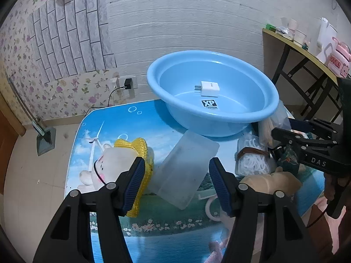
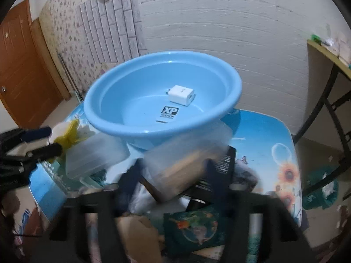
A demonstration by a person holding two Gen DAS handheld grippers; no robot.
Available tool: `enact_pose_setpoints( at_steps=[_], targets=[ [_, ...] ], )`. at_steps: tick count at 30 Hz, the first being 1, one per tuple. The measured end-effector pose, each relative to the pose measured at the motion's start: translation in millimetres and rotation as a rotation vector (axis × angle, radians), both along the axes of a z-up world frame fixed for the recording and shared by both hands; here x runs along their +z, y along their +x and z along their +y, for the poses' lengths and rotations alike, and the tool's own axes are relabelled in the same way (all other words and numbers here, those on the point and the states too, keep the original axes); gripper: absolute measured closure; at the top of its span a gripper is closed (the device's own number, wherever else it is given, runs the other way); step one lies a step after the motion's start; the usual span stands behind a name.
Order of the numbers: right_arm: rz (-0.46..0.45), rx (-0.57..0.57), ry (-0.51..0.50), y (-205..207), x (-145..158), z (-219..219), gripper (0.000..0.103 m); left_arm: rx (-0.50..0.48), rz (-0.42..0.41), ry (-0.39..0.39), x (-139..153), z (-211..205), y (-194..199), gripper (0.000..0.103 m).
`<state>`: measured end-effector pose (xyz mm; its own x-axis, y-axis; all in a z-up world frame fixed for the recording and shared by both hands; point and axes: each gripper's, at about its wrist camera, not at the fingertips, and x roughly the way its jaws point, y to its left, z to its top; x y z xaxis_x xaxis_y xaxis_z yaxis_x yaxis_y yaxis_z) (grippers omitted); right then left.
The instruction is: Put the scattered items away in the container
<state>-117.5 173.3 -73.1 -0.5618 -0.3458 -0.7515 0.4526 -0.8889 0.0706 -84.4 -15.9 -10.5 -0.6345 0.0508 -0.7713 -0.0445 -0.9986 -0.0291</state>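
A light blue basin (image 1: 153,81) (image 2: 92,114) stands at the back of the table with a white charger (image 1: 209,88) (image 2: 182,95) inside. A frosted plastic box (image 1: 184,171) (image 2: 94,155) lies in front of it. My left gripper (image 1: 177,182) (image 2: 52,139) hovers open over the box, pads clear of its sides. A clear pack of wooden sticks (image 2: 182,171) (image 1: 265,131) leans against the basin. My right gripper (image 2: 172,178) (image 1: 283,127) straddles the pack. Its fingers are blurred, so I cannot tell whether the pads press on it.
A white plush in a yellow hat (image 1: 114,164) lies left of the box. On the right lie a pouch of white cord (image 1: 252,162), a tan plush (image 1: 269,182), a black box (image 2: 221,168) and a dark green pouch (image 2: 193,228). A cluttered side table (image 1: 296,43) stands far right.
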Motion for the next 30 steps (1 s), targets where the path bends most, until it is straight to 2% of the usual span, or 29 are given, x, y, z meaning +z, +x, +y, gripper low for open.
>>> enact_pose_setpoints(
  at_steps=[2,6,8,9,13,15,19,23,30],
  targets=[
    [0.004,0.011,0.002,1,1,3,0.056,0.005,-0.004,0.008,-2,-2,-1,0.043],
    [-0.058,0.014,-0.026,1,-2,8,0.056,0.008,-0.016,0.015,-7,-4,-3,0.043],
    [-0.079,-0.020,-0.021,-1,-4,5,0.039,0.007,-0.022,0.018,-9,-4,-5,0.043],
    [-0.097,-0.043,-0.026,-2,-6,3,0.036,0.006,-0.023,0.018,-9,-4,-5,0.043],
    [-0.132,-0.113,-0.070,-10,-9,-3,0.035,0.005,-0.022,0.012,-11,-4,-6,0.043],
    [-0.118,-0.139,-0.045,-12,-10,-3,0.057,0.008,-0.023,0.007,-11,-5,-6,0.043],
    [-0.120,-0.160,-0.069,-10,-7,12,0.064,0.028,-0.028,0.008,-15,-15,-5,0.043],
    [-0.077,-0.212,-0.080,-3,4,35,0.067,0.049,-0.025,0.013,-17,-25,-4,0.043],
    [0.045,-0.244,-0.130,7,47,56,0.072,0.050,-0.014,0.009,-15,-30,-2,0.043]
  ],
)
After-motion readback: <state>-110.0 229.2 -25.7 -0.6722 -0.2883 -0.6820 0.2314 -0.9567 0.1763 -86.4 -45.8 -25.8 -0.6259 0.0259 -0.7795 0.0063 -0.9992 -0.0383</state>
